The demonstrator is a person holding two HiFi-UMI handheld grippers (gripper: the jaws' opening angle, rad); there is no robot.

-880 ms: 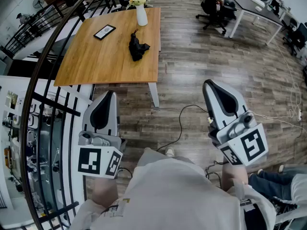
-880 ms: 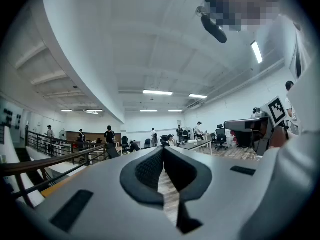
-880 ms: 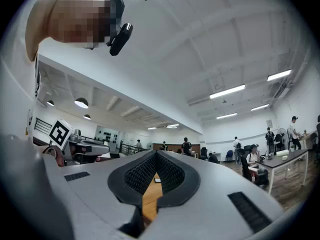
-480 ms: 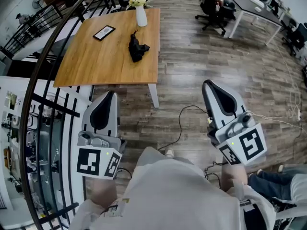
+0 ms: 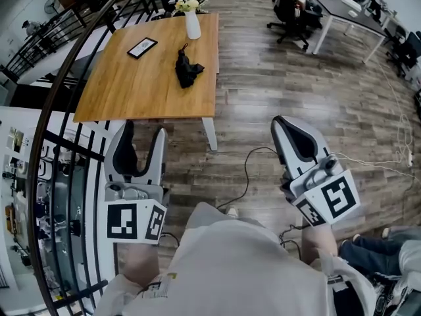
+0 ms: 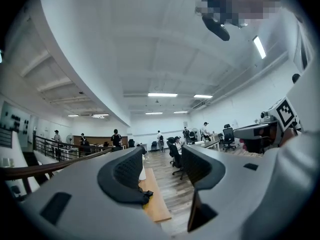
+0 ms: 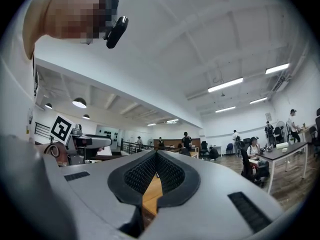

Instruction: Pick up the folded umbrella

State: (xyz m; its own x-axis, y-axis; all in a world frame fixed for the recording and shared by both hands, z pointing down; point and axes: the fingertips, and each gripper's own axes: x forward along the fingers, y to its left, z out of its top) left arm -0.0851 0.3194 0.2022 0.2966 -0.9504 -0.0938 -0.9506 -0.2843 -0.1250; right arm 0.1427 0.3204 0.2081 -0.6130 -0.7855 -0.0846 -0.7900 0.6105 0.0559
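Head view: the folded umbrella (image 5: 187, 69) lies black and crumpled on the wooden worktop (image 5: 131, 87), near its right edge and toward the far end, well apart from both tools. Its strap and handle are too small to make out. A white vase (image 5: 193, 25) stands at the far right corner, its flowers (image 5: 186, 4) blurred. A flat dark device (image 5: 143, 47) lies left of the umbrella, nearer the far edge, and nothing on its face can be read. The left tool (image 5: 145, 133) is held over the floor short of the worktop's near edge, jaws spread and empty. The right tool (image 5: 284, 125) is held over the floor boards, jaws pressed together. Each marker cube (image 5: 135, 221) carries black and white squares only, no letters. The person's light shirt (image 5: 243, 268) cuts off both hands. A black railing (image 5: 66, 143) hides the worktop's near left corner.

Left gripper view: the left tool (image 6: 162, 171) has its jaws apart with only open air between them. Its left jaw covers most of the worktop (image 6: 155, 206), and just a dark scrap of the umbrella (image 6: 144, 194) shows at the jaw's lower edge.

Right gripper view: the right tool (image 7: 156, 154) has its tips together, holding nothing. A sliver of worktop (image 7: 151, 191) shows through the gap behind the tips, and the umbrella is hidden
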